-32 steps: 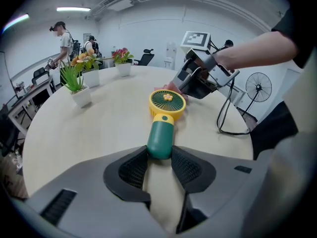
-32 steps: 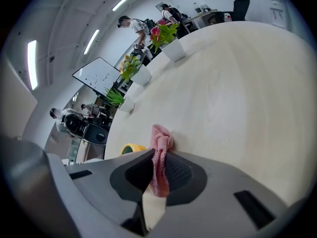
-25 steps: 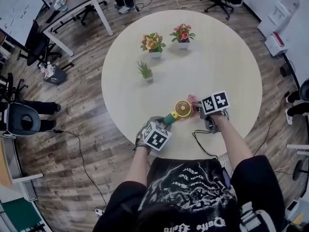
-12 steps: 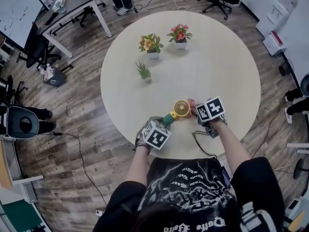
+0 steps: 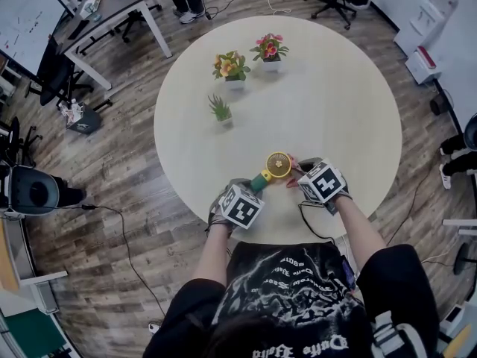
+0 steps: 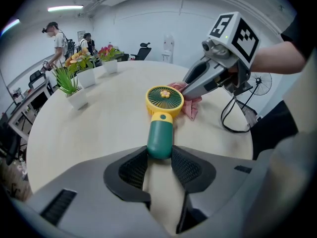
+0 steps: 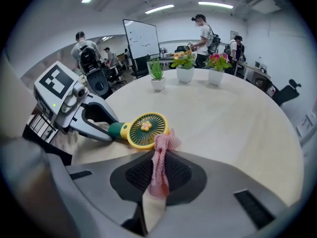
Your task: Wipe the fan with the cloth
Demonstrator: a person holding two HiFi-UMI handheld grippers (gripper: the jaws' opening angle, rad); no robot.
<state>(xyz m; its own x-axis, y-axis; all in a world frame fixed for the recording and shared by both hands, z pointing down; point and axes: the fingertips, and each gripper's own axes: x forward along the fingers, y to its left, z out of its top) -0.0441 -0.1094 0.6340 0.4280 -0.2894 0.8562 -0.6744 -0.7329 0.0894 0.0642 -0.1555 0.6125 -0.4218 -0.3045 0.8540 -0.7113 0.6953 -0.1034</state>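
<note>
A: Left gripper (image 6: 160, 157)?
B: Clenched on the fan (image 6: 164, 101), jaws on its green handle. The yellow head lies face up on the table (image 5: 335, 103), near the edge in front of the person.
A: Right gripper (image 7: 157, 171)?
B: Pinching the pink cloth (image 7: 165, 142). The bunch sticks out past the tips and meets the fan's yellow rim.
A: Does the head view back that up?
B: No, the marker cubes cover both sets of jaws there, and only a scrap of pink shows beside the fan head. Each grip reads from that gripper's own view. The left gripper view also shows the cloth behind the fan, under the right gripper's tips.
A: Around it?
B: Black cable (image 6: 223, 117) looped at the table edge below the right gripper. The plants stand well apart from the fan on the far side: orange-flower pot (image 5: 232, 67), pink-flower pot (image 5: 269, 48), small green plant (image 5: 220, 110). Whiteboard (image 7: 141, 36) shows in the right gripper view.
A: Counts?
B: One fan, one cloth, three plants, two grippers. Background people maybe four, too small to be sure.
</note>
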